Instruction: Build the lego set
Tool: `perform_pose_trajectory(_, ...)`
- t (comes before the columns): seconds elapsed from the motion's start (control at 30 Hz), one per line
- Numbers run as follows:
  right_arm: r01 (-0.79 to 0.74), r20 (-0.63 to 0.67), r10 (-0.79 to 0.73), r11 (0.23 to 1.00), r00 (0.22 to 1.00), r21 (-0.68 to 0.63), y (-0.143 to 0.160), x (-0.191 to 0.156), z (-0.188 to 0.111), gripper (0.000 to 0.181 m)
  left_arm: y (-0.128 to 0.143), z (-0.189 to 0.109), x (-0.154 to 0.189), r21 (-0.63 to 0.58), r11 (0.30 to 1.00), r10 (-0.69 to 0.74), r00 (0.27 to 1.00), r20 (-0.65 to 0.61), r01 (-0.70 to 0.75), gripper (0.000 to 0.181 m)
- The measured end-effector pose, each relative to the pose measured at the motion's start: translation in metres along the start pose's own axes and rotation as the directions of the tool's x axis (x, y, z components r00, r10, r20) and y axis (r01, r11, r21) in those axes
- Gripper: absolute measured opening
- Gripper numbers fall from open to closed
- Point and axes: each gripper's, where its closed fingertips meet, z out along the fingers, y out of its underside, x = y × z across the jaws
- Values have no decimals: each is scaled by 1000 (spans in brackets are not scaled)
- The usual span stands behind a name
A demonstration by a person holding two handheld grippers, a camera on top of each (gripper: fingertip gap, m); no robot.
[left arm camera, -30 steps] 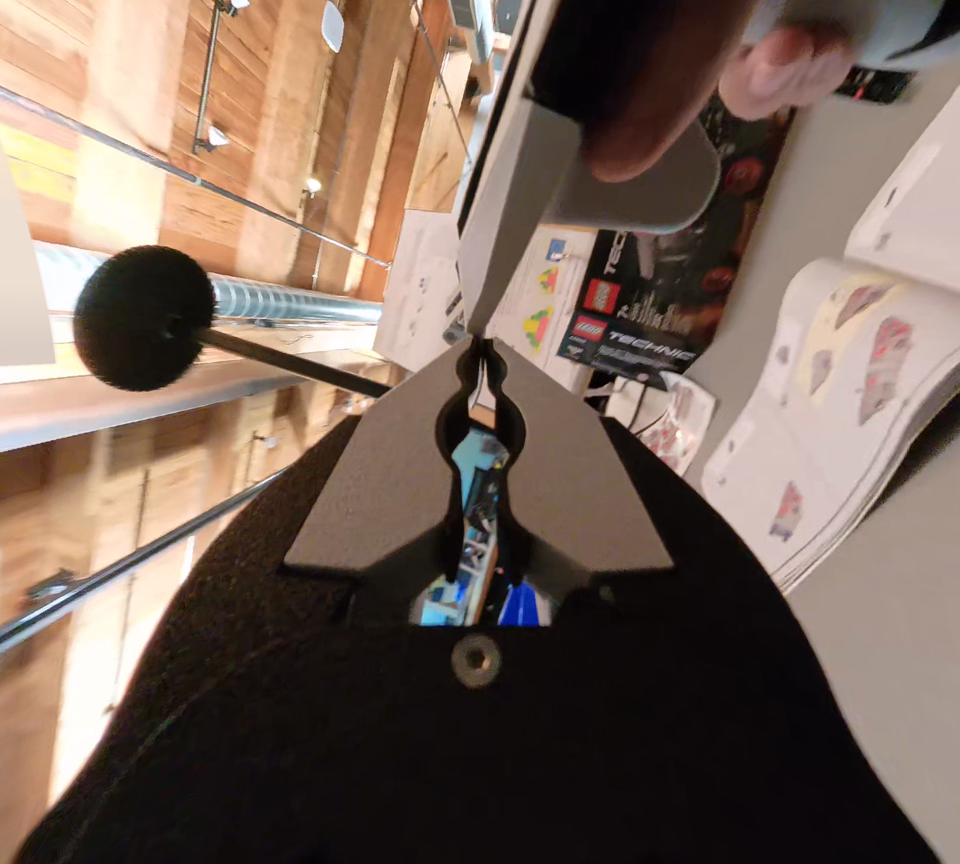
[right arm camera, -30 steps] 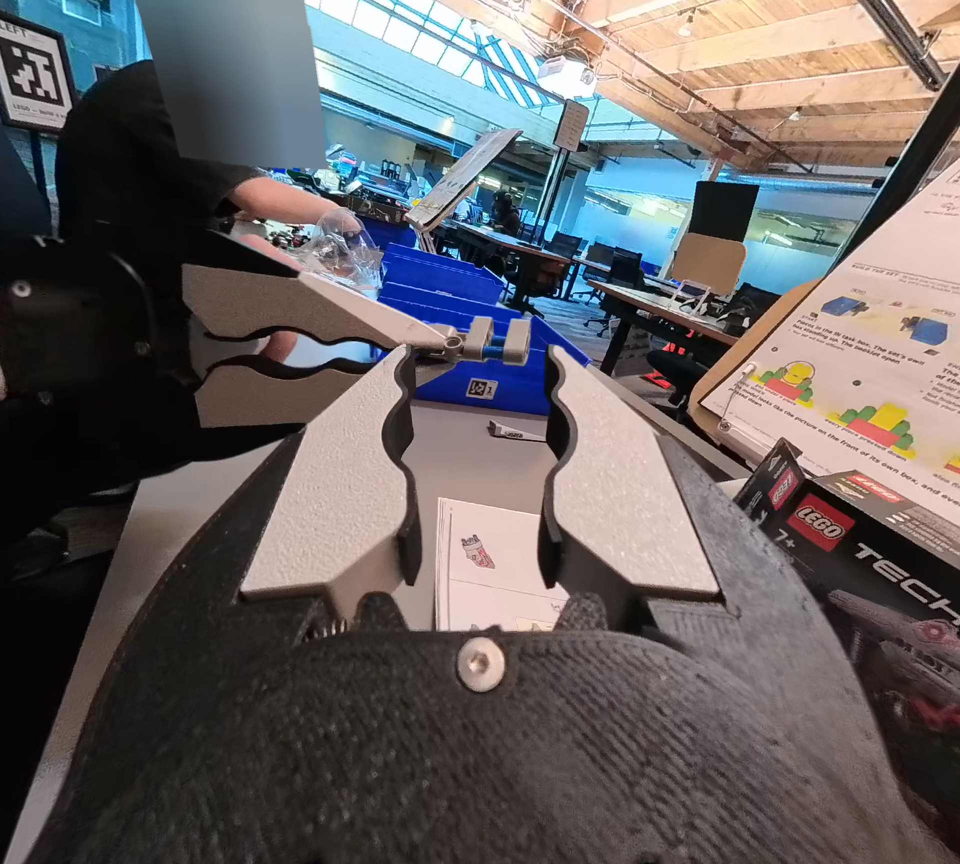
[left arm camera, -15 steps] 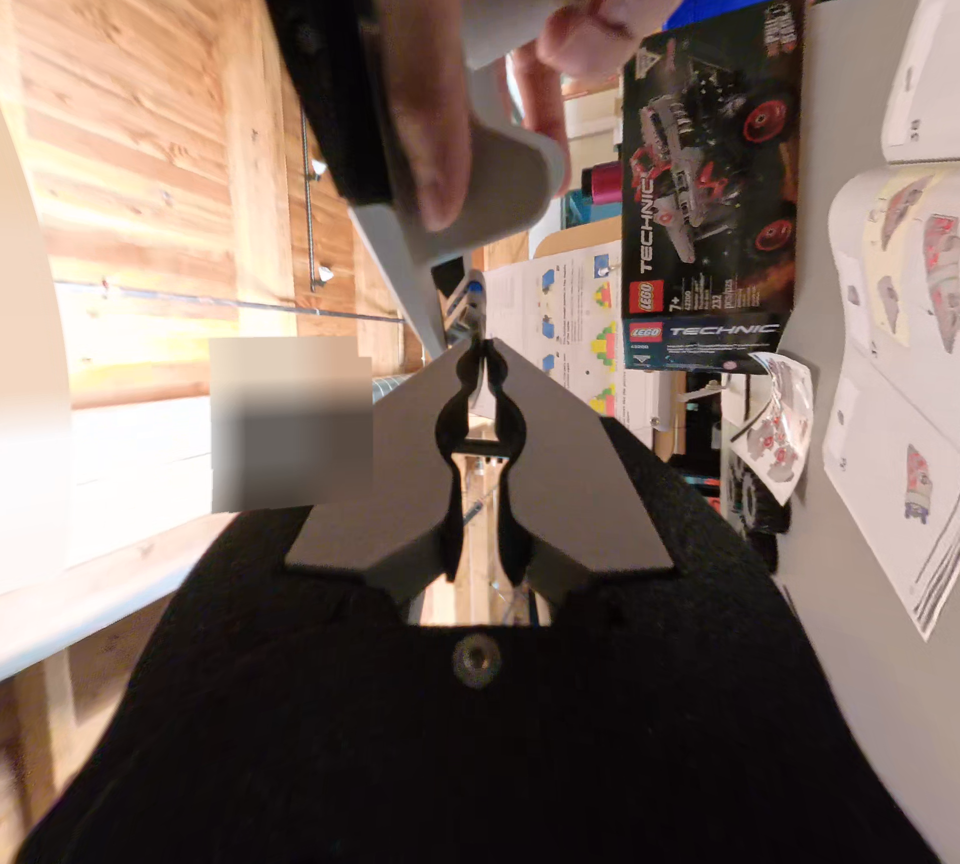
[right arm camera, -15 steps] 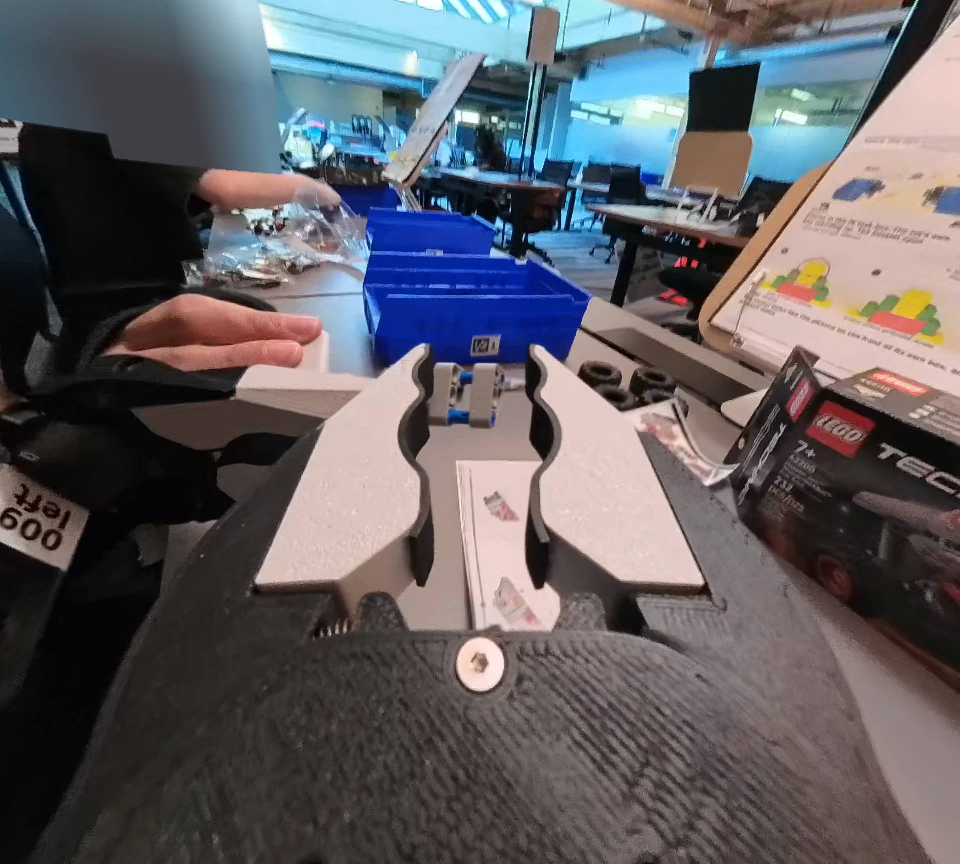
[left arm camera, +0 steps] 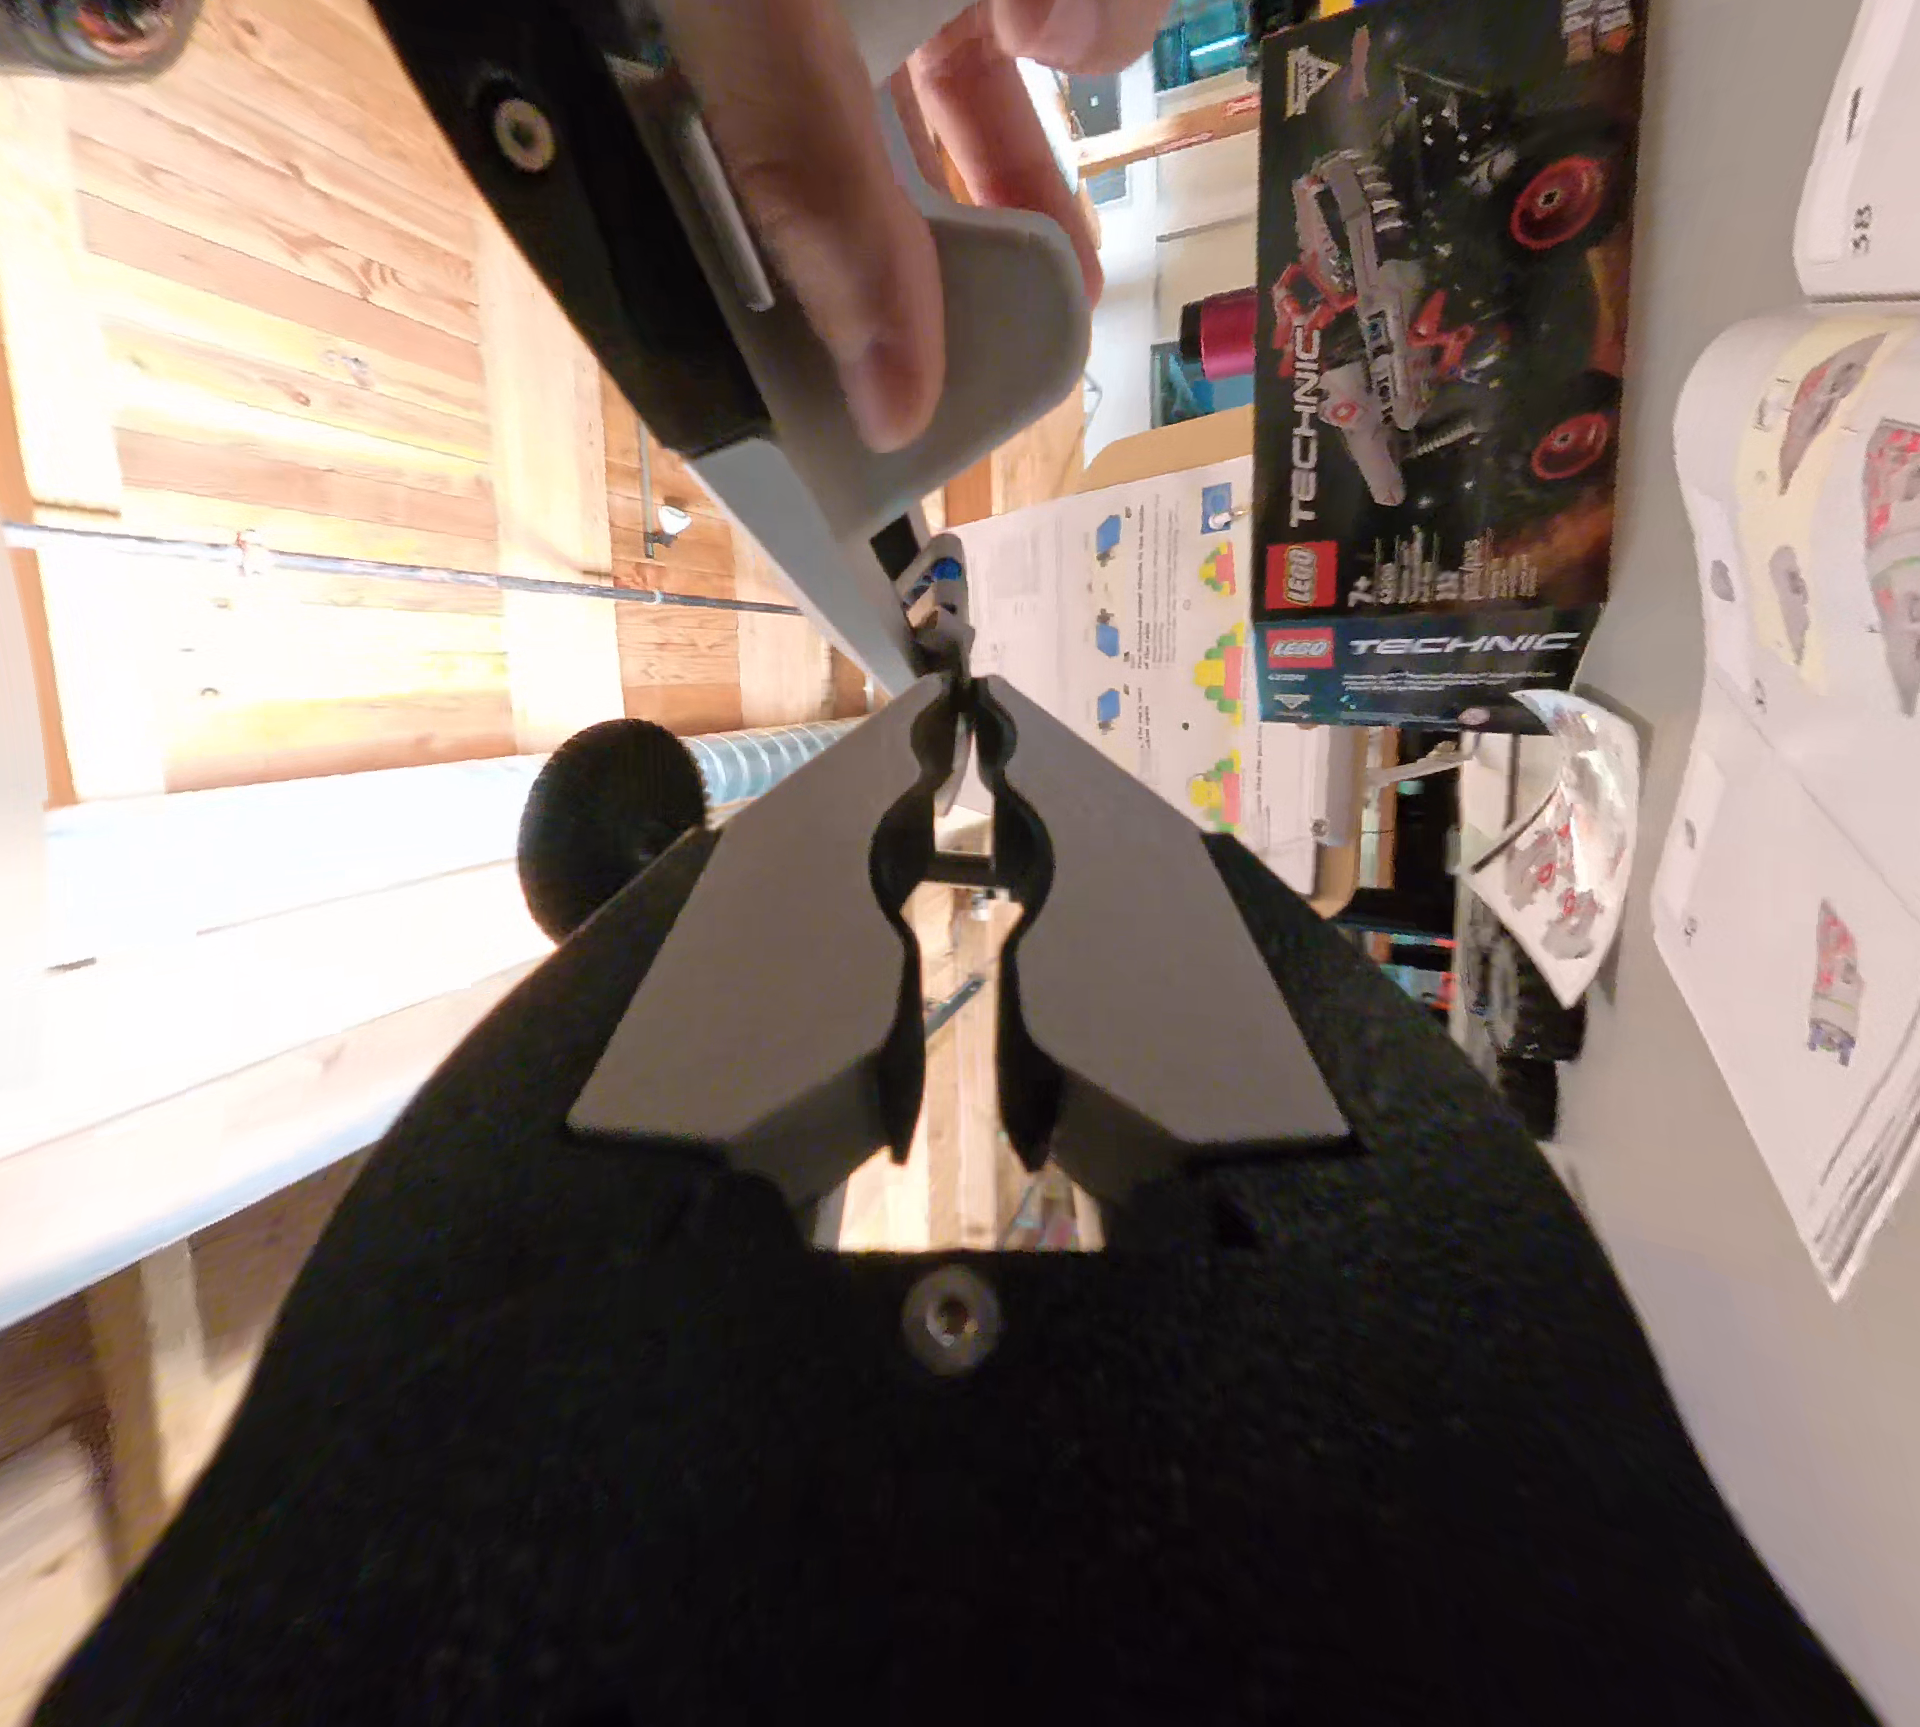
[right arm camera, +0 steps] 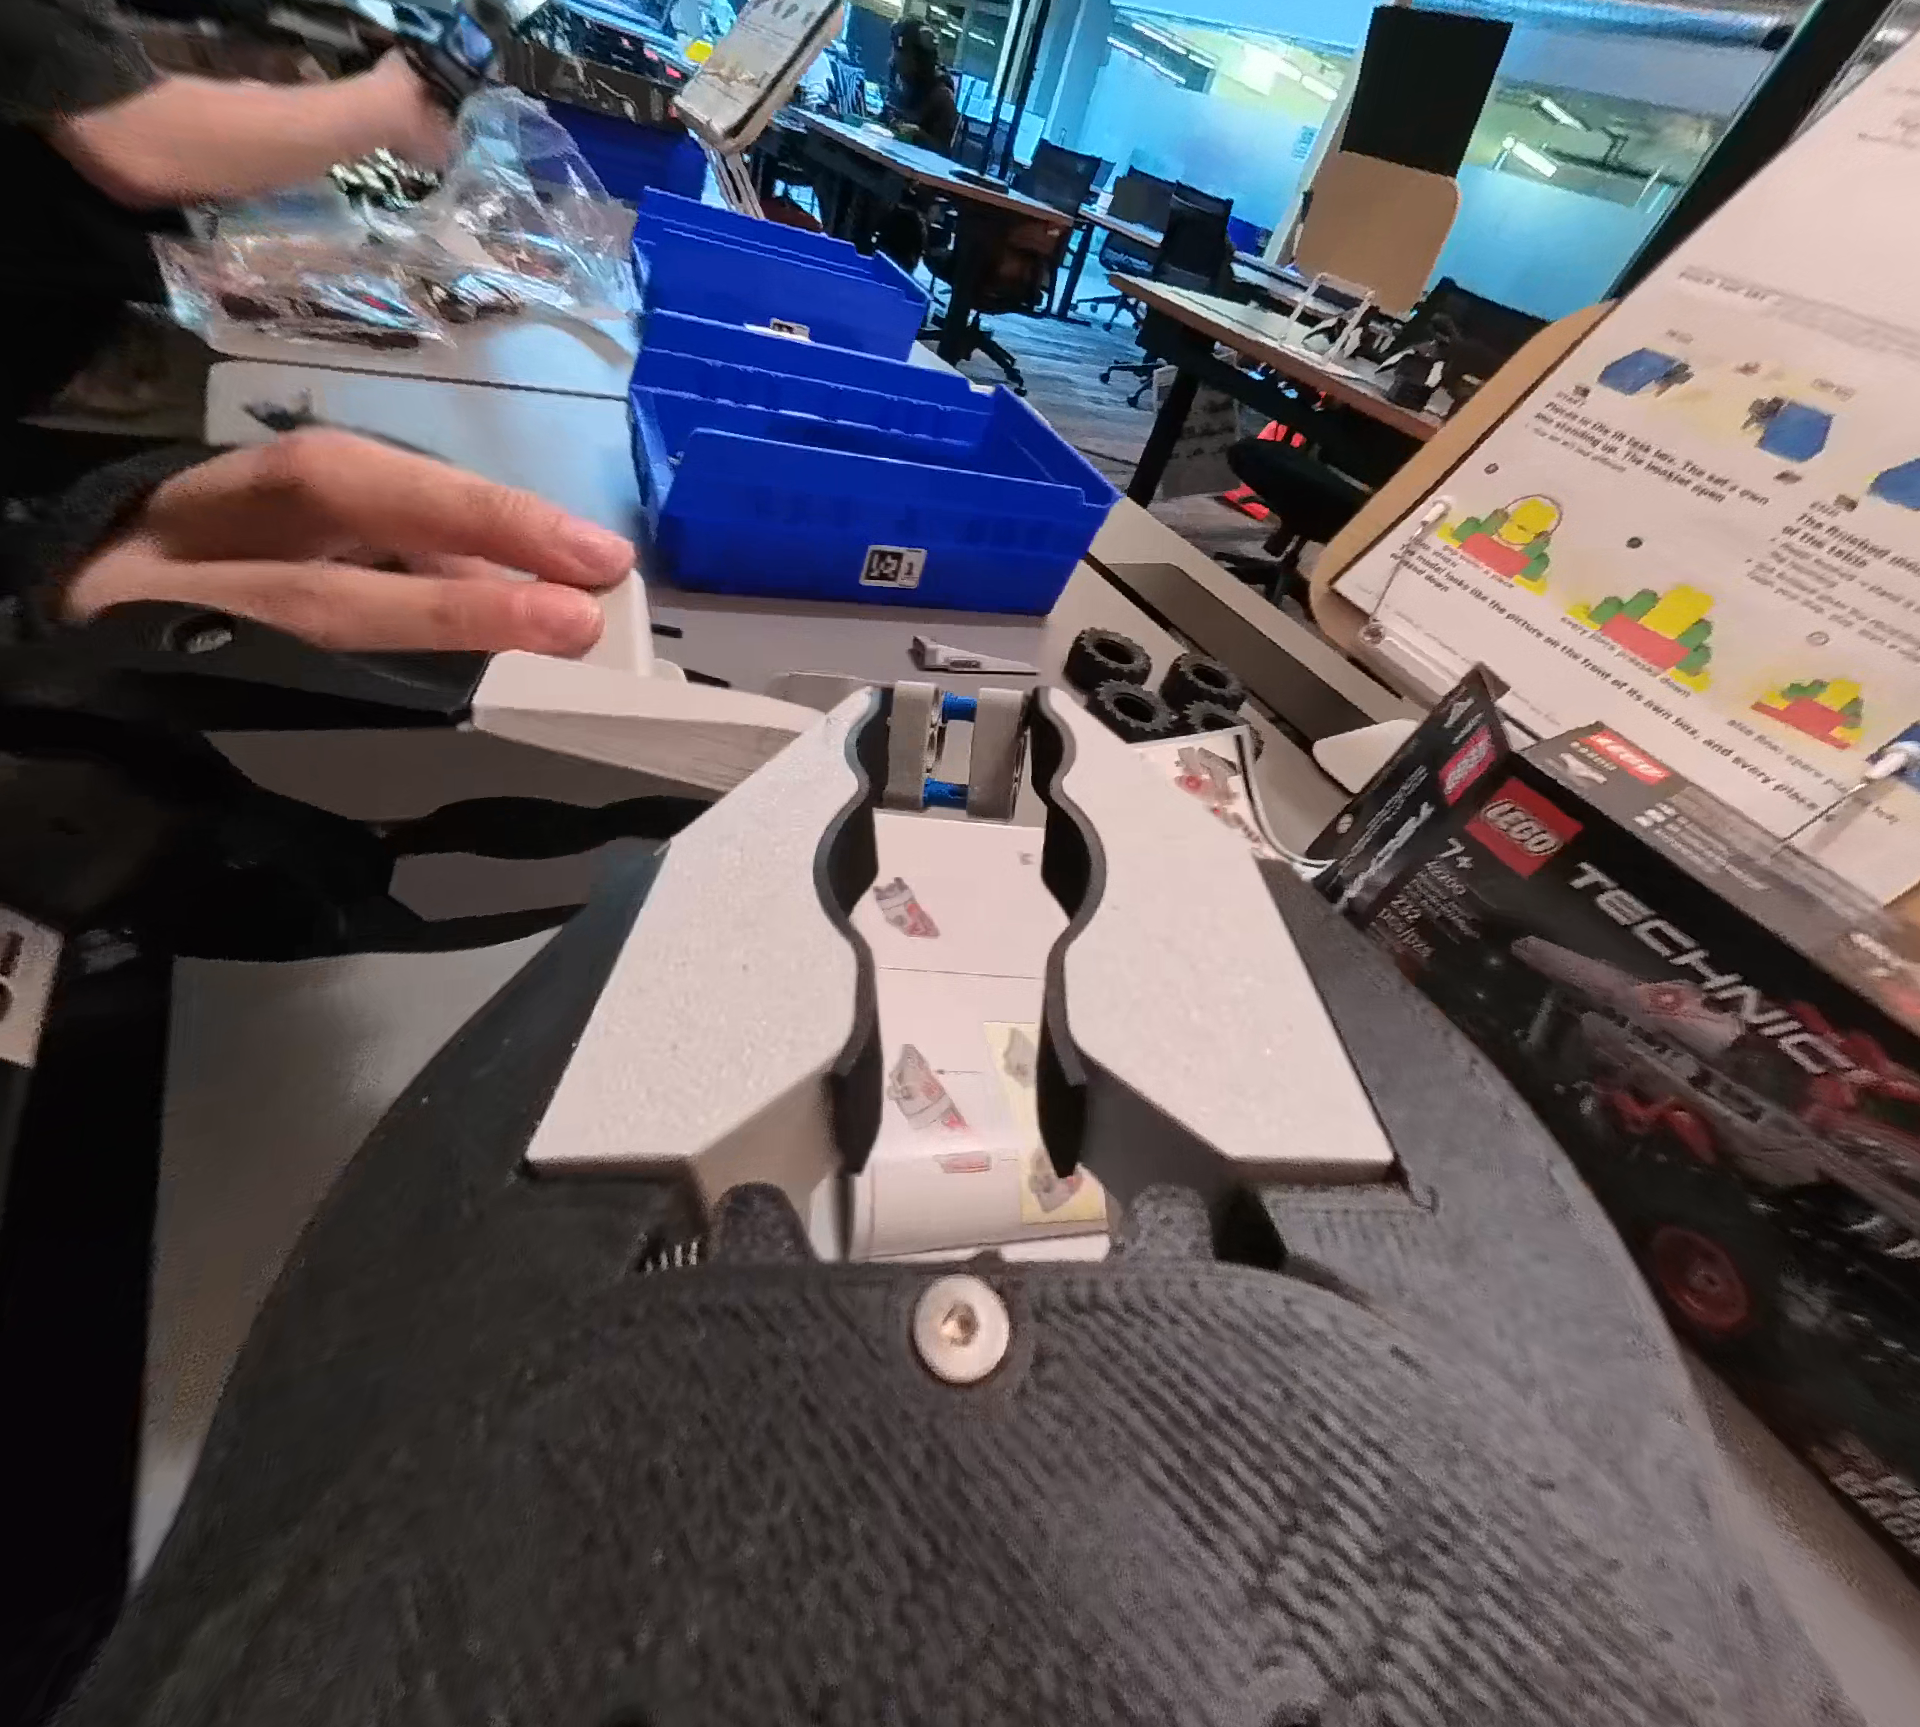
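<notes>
A small grey Lego Technic piece with blue pins [right arm camera: 914, 758] is held up above the table between both grippers. My right gripper [right arm camera: 954, 721] has its fingers closed in against both sides of the piece. The left gripper's grey fingers [right arm camera: 644, 721] come in from the left and meet the piece at its left end. In the left wrist view my left gripper [left arm camera: 961, 706] is shut, its tips pinching the lower end of the piece [left arm camera: 940, 591]. The right gripper's finger [left arm camera: 821, 555] and the hand that holds it fill the upper left.
An open instruction booklet [right arm camera: 956, 929] lies under the grippers. A black Lego box [right arm camera: 1621, 929] stands at the right, before a propped instruction board [right arm camera: 1662, 534]. Blue bins [right arm camera: 862, 524] and black tyres [right arm camera: 1153, 680] lie beyond. Another person handles plastic bags [right arm camera: 343, 264] at the far left. Both grippers' tips are close together, under 4 cm apart.
My right gripper's fingers have narrowed and moved forward around the grey and blue piece. The left gripper has kept hold of it, and both have come lower toward the table.
</notes>
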Motion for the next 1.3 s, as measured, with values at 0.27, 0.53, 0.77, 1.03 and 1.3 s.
perform_pose_trajectory(0.27,298,21,-311,926,950,230,-12,2,-20,24,-21,-15,-23,144,636,-658,630,-412,758,19)
perform_pose_trajectory(0.53,261,248,-394,861,885,438,-19,-43,-40,24,-10,-45,-34,25,228,-648,171,-742,973,27)
perform_pose_trajectory(0.77,267,353,-459,839,815,475,-26,-74,-47,24,-17,-62,-42,-3,26,-544,12,-839,1000,31)
perform_pose_trajectory(1.03,179,455,-397,875,797,451,-21,-72,-59,25,-28,-76,-27,-61,39,-439,-38,-898,997,39)
perform_pose_trajectory(1.3,66,528,-362,865,768,498,-31,-79,-74,25,-65,-77,-29,-54,80,-411,-16,-911,995,58)
